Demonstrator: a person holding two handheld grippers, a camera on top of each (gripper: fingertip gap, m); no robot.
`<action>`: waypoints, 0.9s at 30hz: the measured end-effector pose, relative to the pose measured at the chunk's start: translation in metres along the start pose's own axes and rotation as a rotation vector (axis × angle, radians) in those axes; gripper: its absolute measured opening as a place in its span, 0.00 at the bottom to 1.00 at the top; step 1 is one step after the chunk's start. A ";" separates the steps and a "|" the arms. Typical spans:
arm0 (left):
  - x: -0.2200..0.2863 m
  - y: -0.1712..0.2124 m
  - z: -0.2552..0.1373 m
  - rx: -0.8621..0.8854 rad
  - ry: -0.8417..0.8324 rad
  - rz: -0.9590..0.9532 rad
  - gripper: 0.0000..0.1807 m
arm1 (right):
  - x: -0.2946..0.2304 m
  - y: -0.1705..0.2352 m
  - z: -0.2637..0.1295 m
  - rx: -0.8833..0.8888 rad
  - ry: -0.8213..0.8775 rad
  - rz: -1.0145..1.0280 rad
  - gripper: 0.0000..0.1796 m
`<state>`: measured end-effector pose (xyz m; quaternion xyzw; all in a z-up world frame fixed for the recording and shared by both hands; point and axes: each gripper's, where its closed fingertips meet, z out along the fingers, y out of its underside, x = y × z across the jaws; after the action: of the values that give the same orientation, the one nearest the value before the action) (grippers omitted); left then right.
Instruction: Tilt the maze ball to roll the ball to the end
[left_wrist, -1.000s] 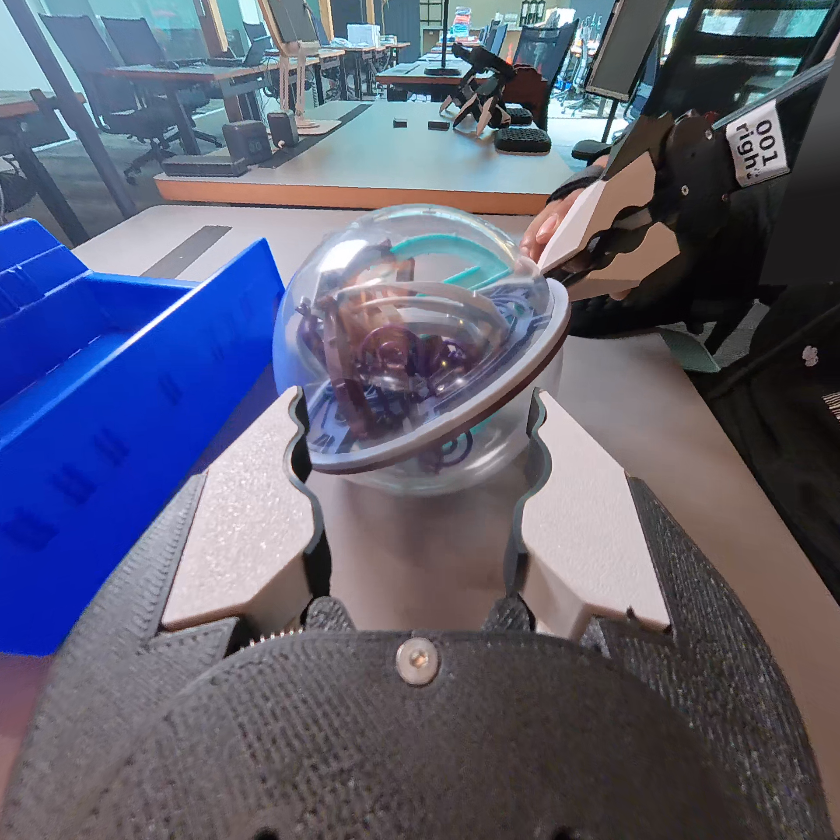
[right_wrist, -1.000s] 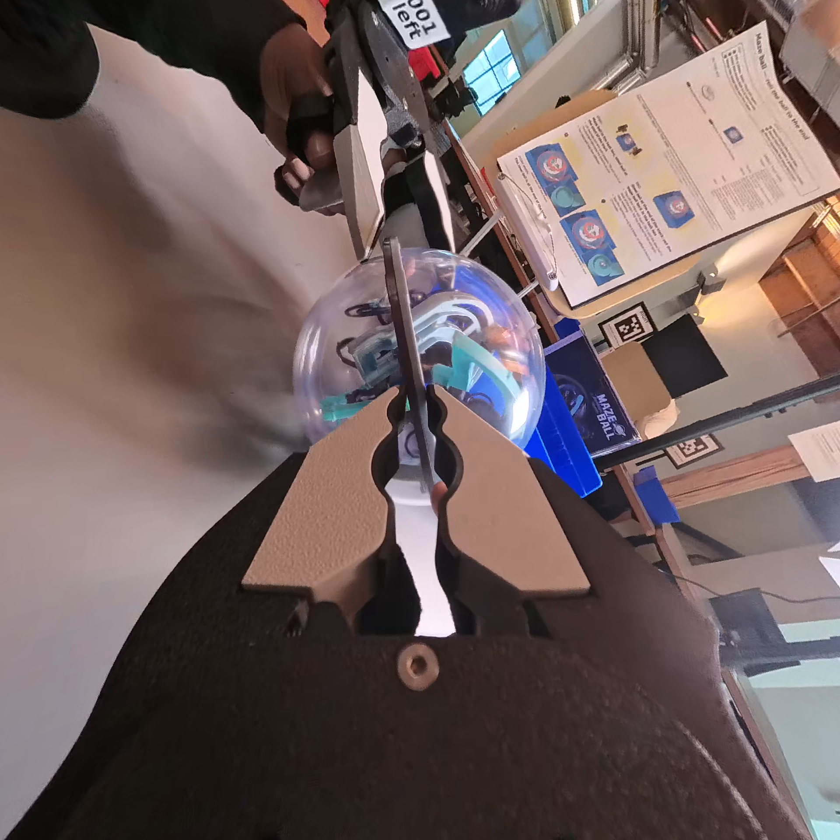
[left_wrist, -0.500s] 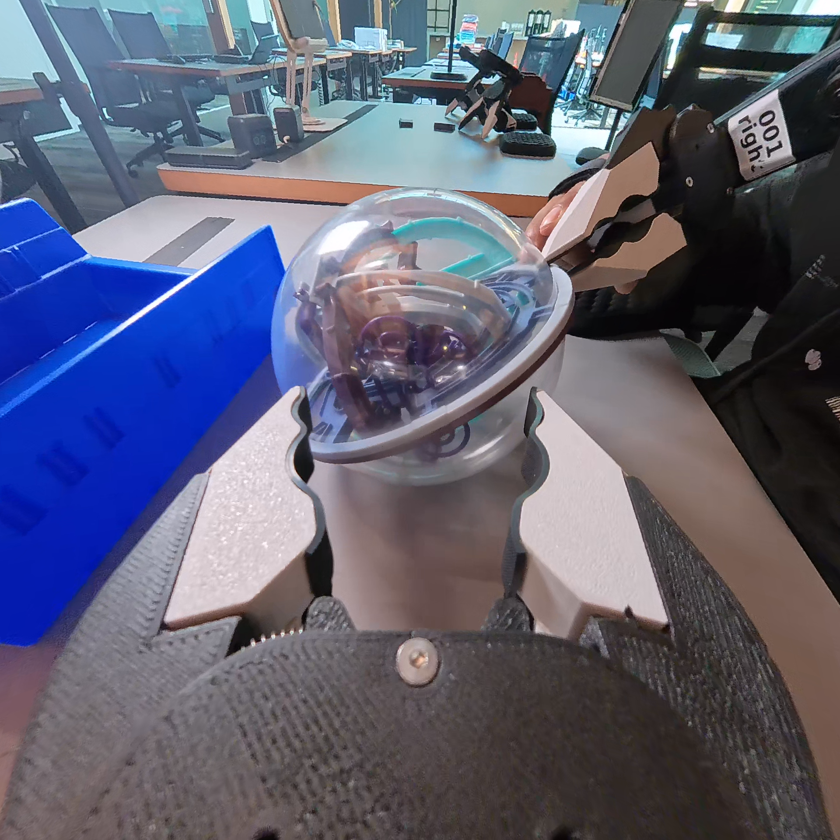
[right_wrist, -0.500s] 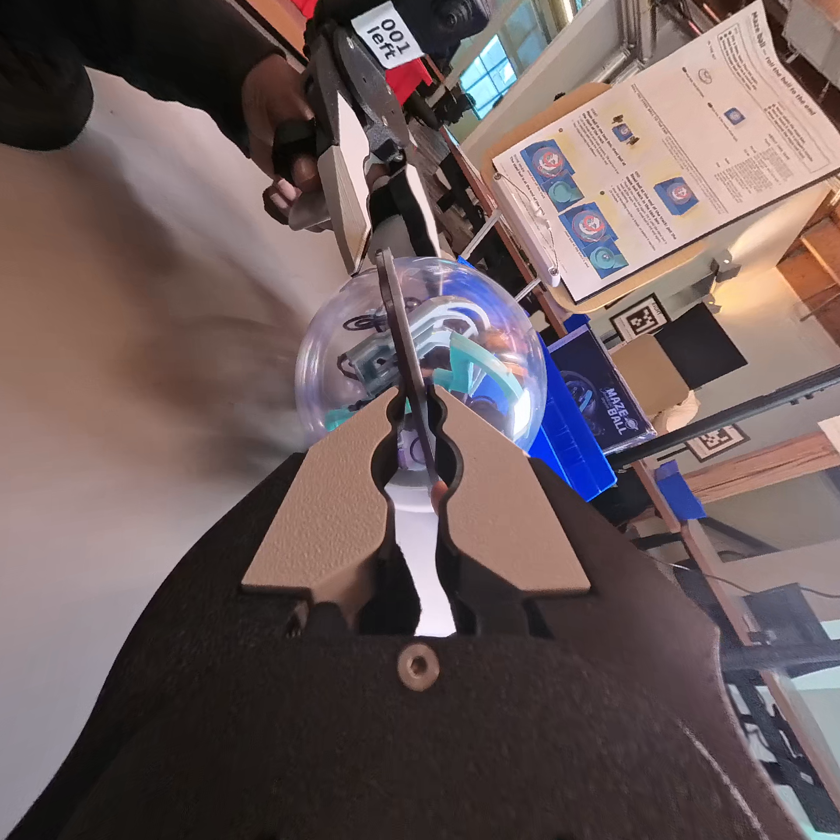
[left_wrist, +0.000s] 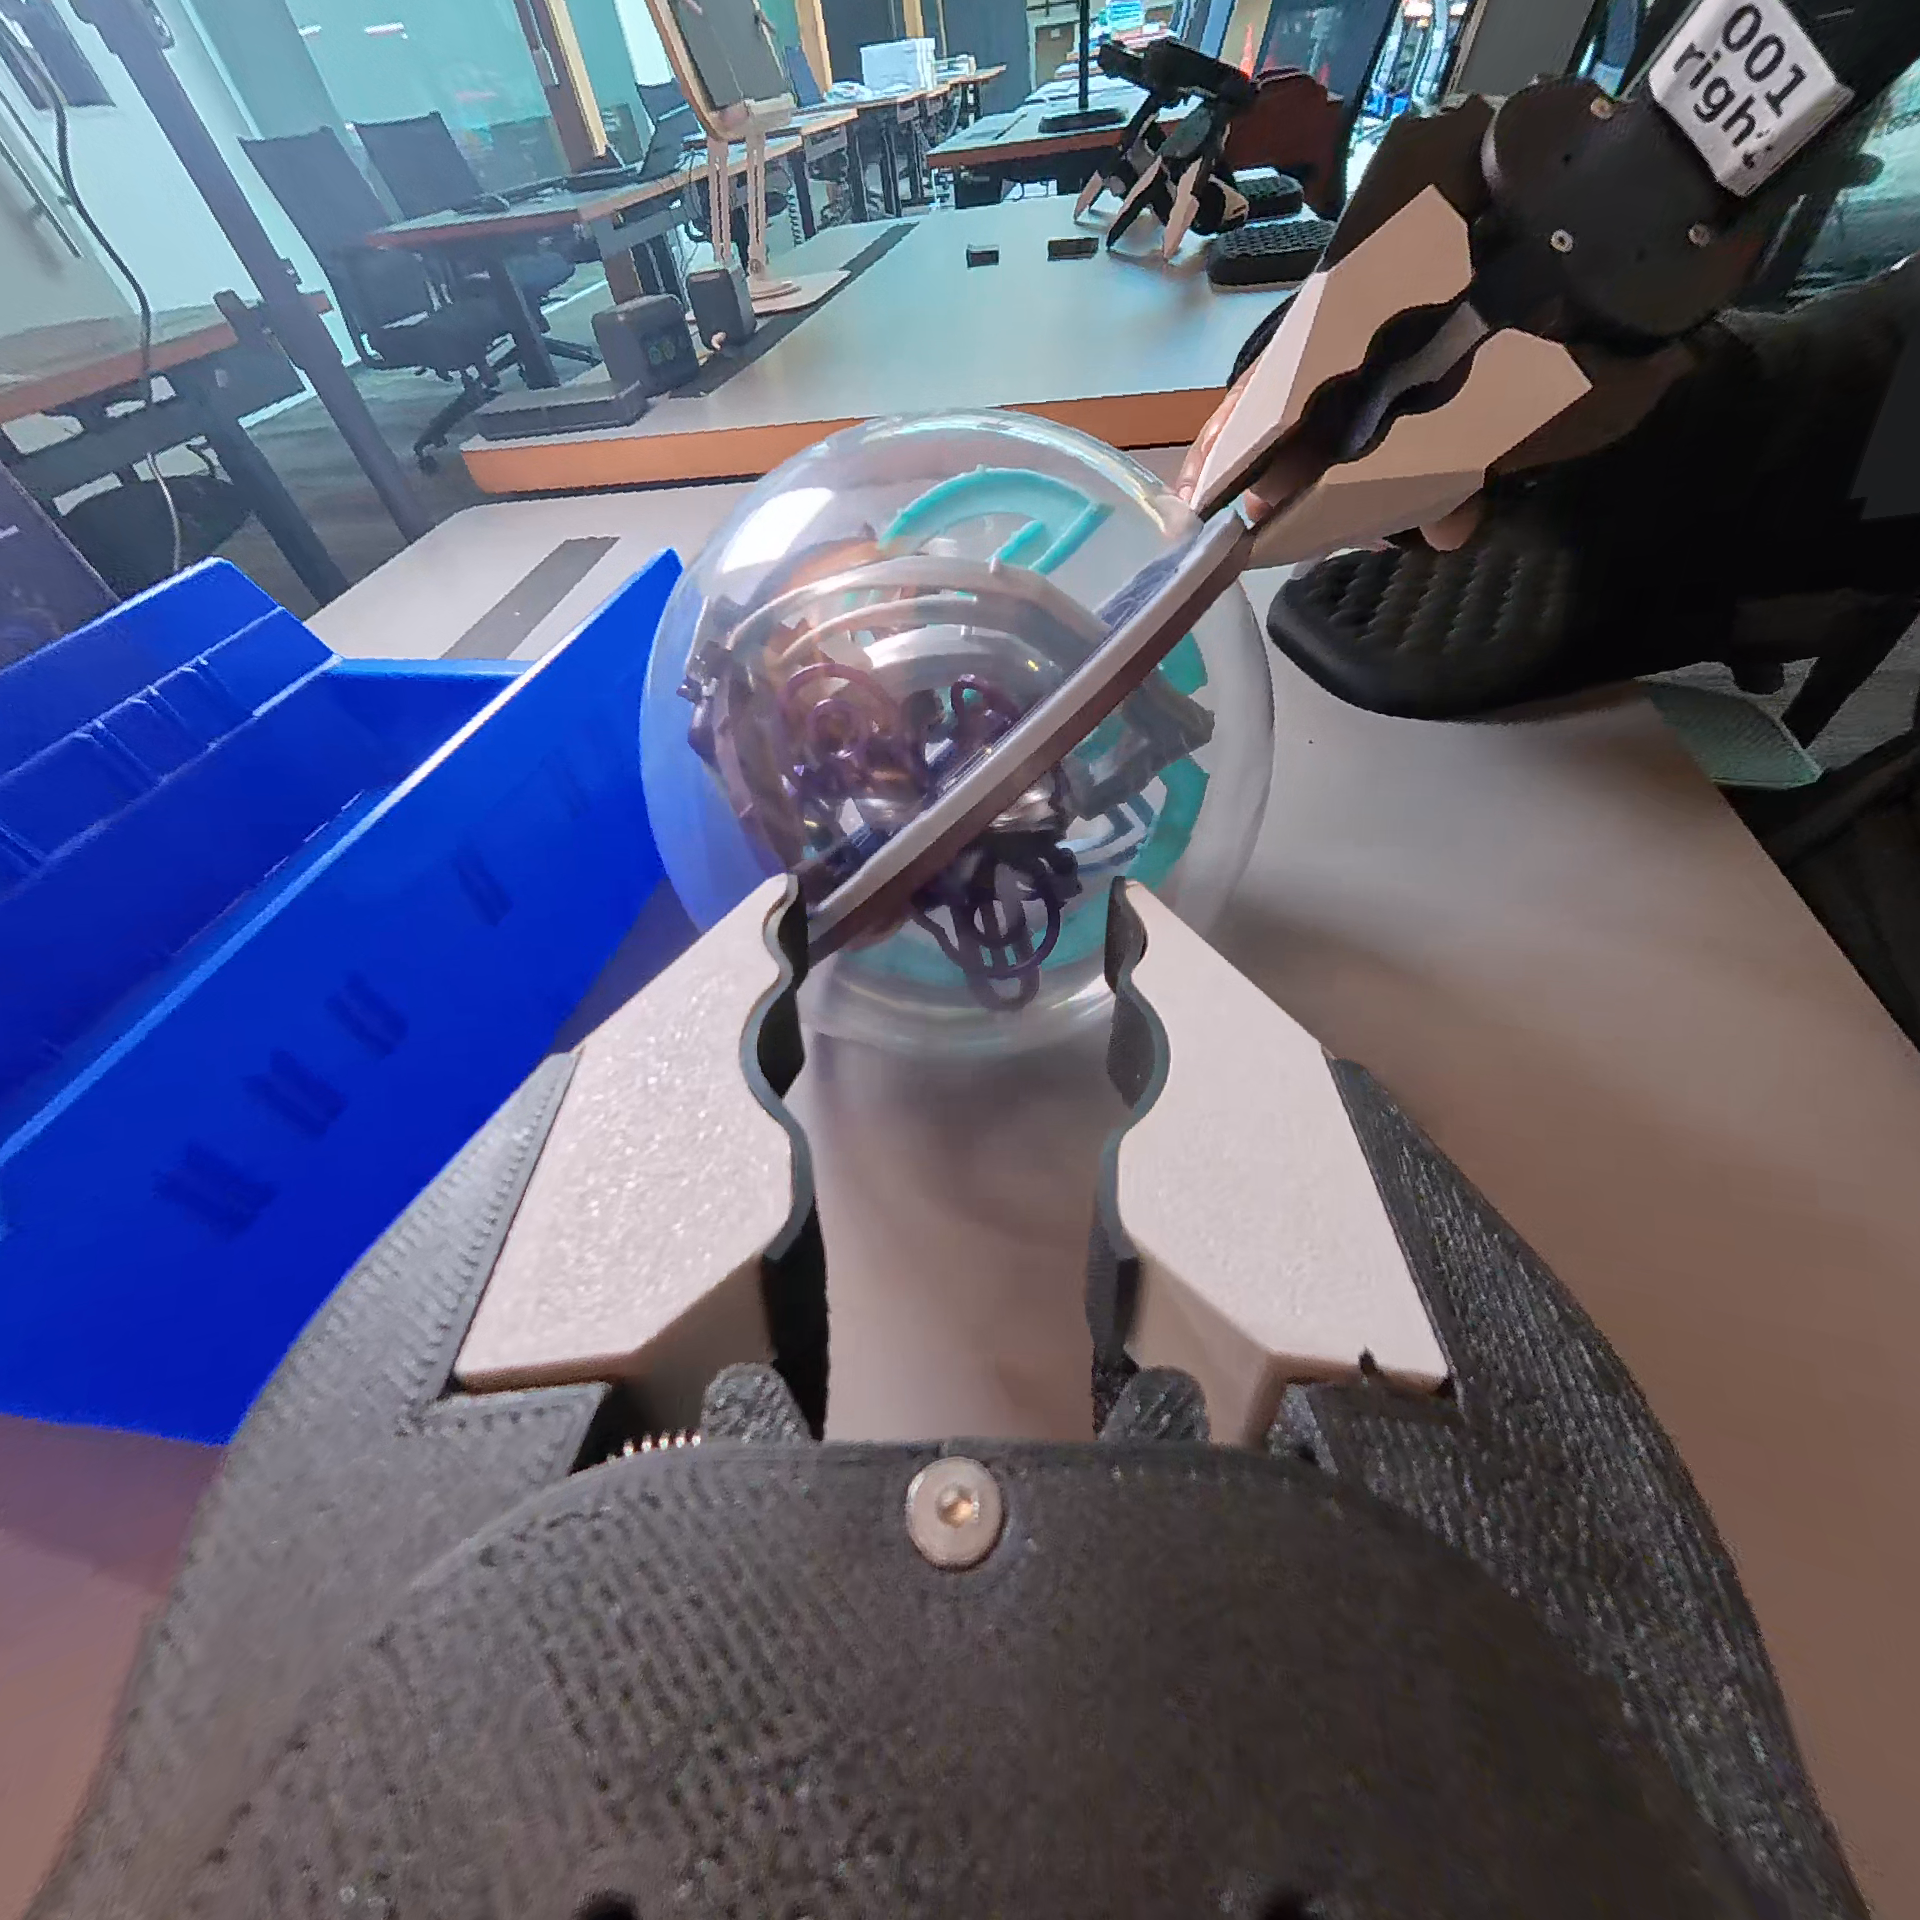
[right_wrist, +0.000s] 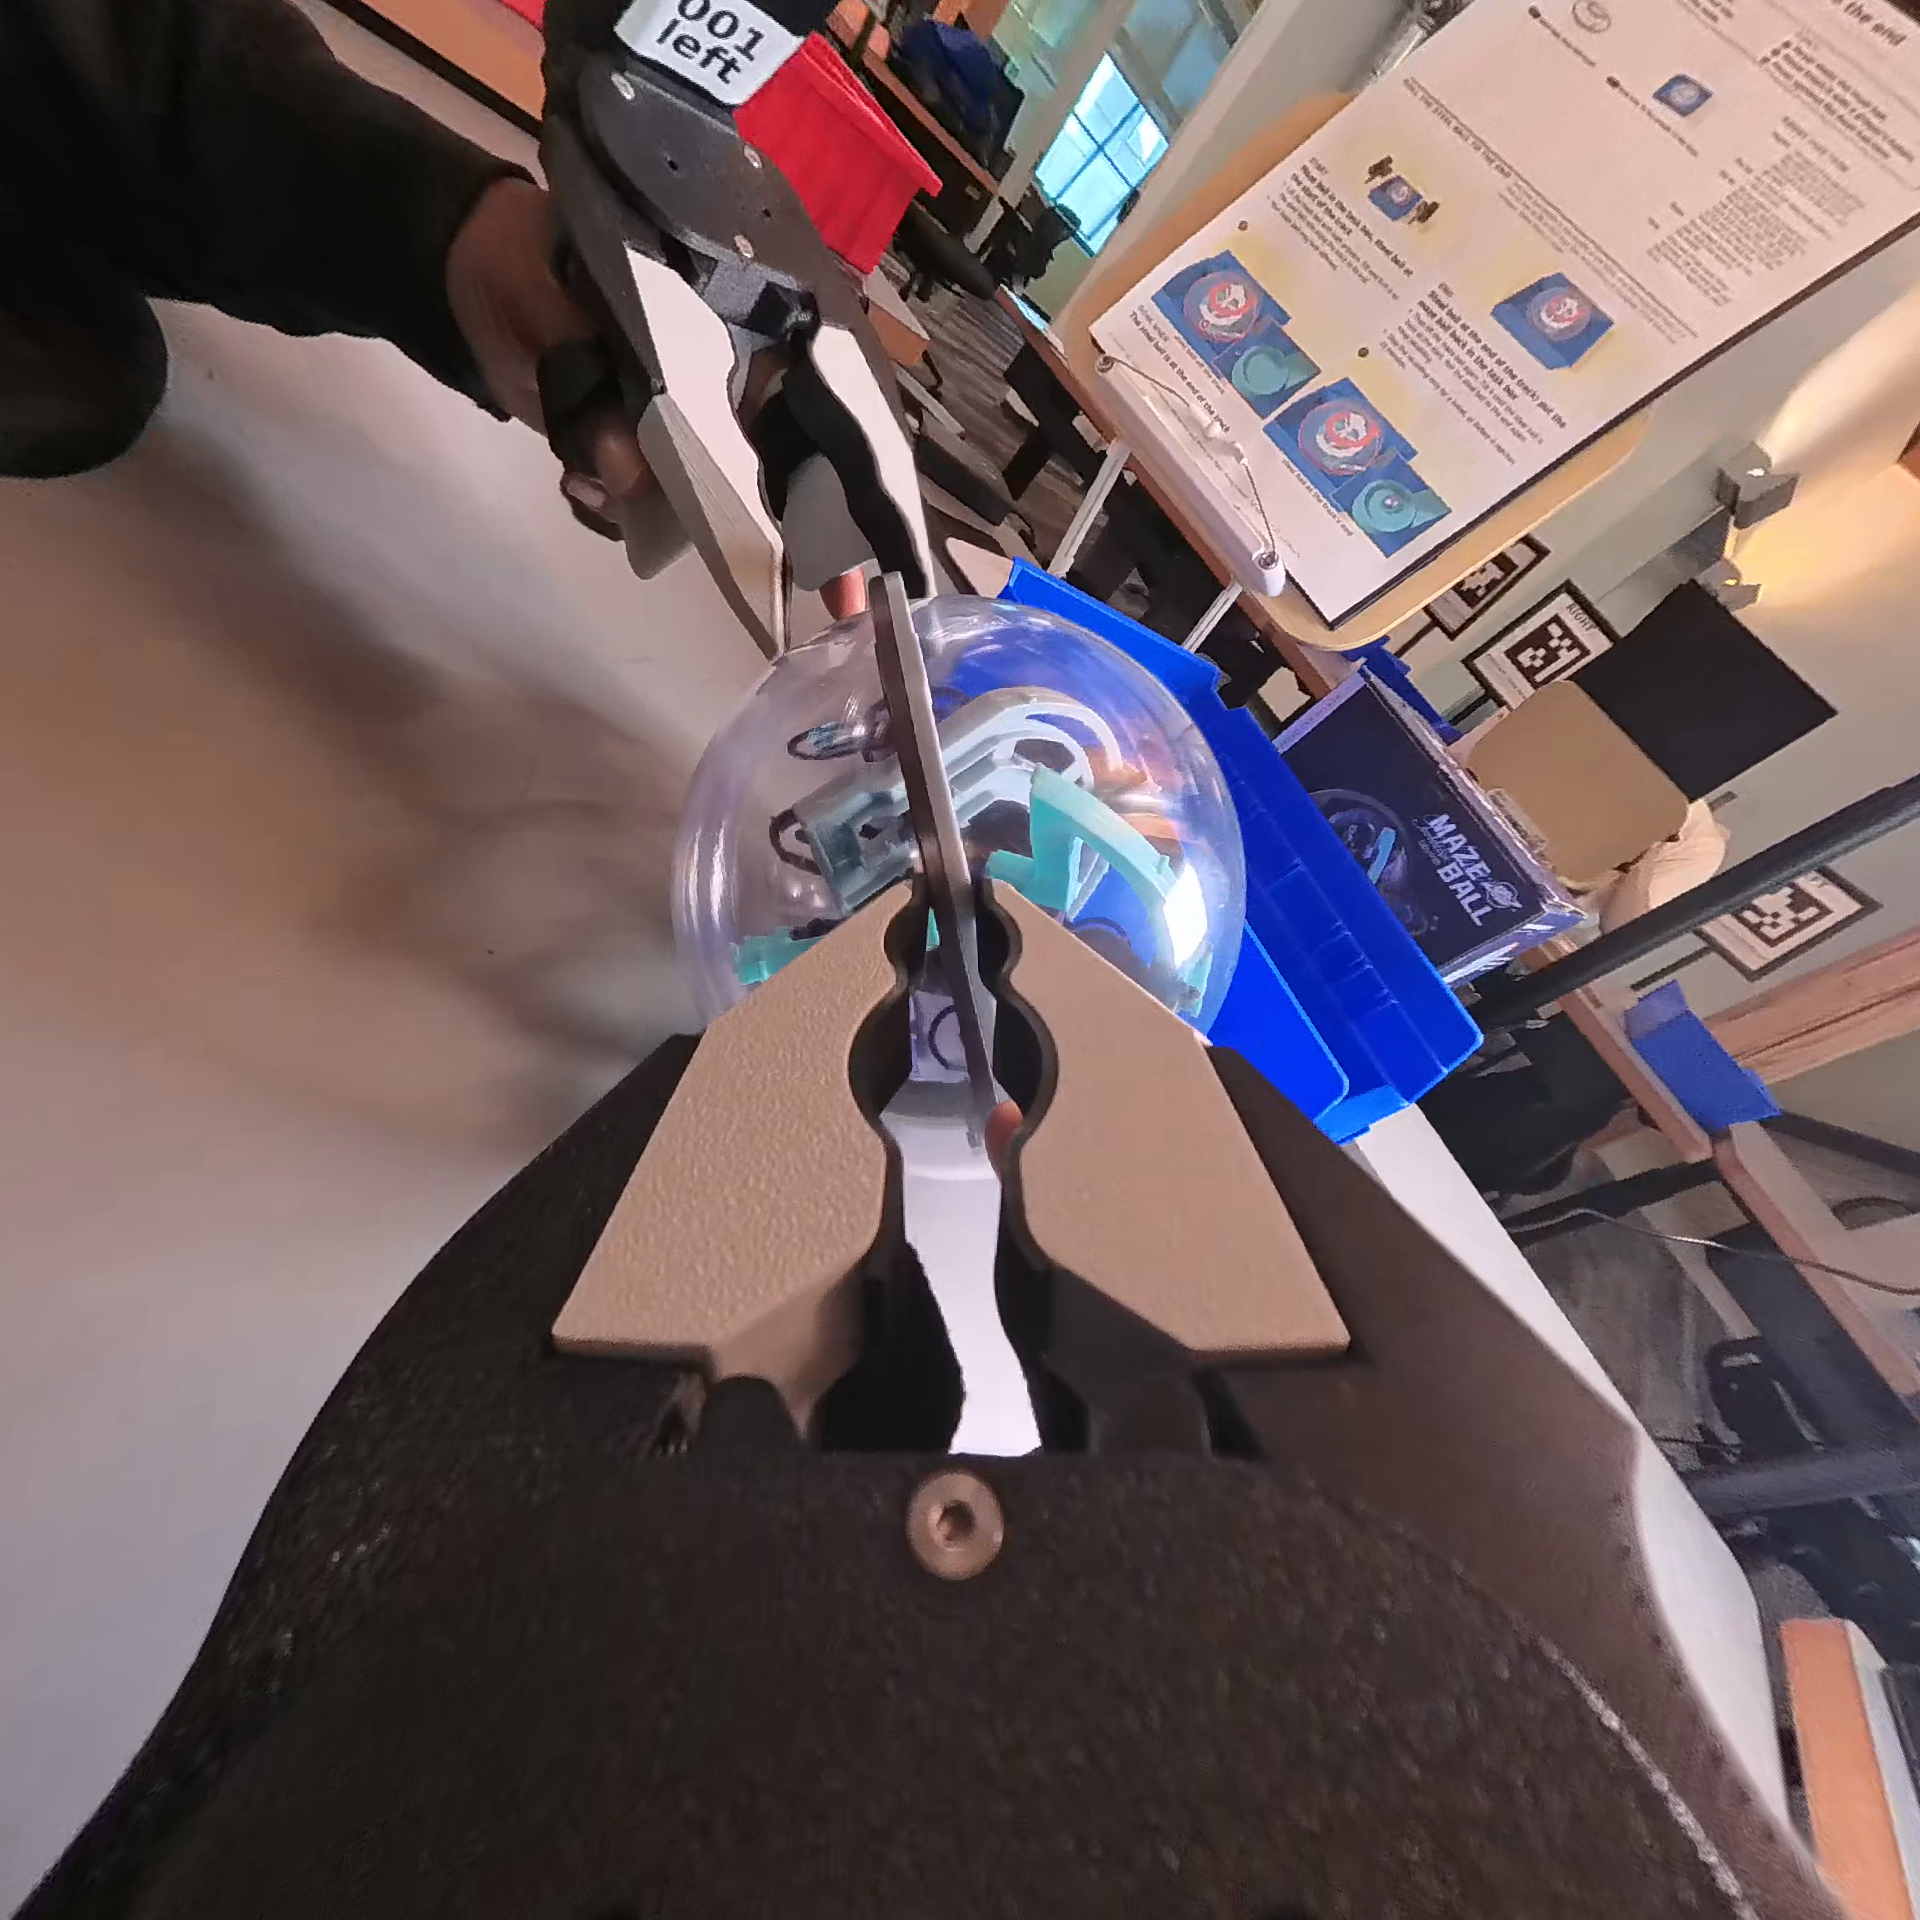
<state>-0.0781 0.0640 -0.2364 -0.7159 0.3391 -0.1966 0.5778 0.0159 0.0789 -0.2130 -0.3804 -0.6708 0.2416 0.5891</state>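
Light for its bulk, by the look of it — a hollow clear-plastic maze ball (left_wrist: 956, 717) with a hard, smooth shell, likely slippery and apt to scuff or crack if squeezed on the dome. Best taken by the flat equatorial ring (left_wrist: 1023, 727), the one stiff, thin edge that offers purchase. Gripped there now: right hand-held gripper (right_wrist: 951, 914) closed on the ring's edge, seen edge-on between its pads in the right wrist view. Left hand-held gripper (left_wrist: 951, 914) spread wide, one fingertip at the ring's low end, the other beside the lower dome; not clamping.

Held tilted above the desk (left_wrist: 1455, 987), near its left edge, just beside a blue bin (left_wrist: 312, 852); contact with the desk underneath cannot be told. Ring running steeply from lower left to upper right in the left wrist view.

Transparent sphere, grey-and-dark ring round the middle, packed inside with tangled tracks — teal arcs, purple loops, brown and pale grey rails. Small rolling ball not picked out among them, so progress along the track impossible to judge.
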 end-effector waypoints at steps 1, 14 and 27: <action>0.000 0.000 -0.001 0.002 0.000 0.007 0.30 | 0.001 -0.001 0.000 0.003 -0.001 0.006 0.04; -0.001 -0.005 -0.009 0.036 0.056 -0.033 0.07 | 0.008 -0.017 0.003 -0.001 -0.059 0.165 0.04; 0.007 -0.005 -0.016 0.061 0.114 0.011 0.06 | -0.004 -0.031 -0.002 -0.024 -0.074 0.084 0.04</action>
<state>-0.0825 0.0480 -0.2280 -0.6835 0.3693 -0.2443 0.5803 0.0105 0.0570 -0.1910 -0.4058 -0.6785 0.2721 0.5486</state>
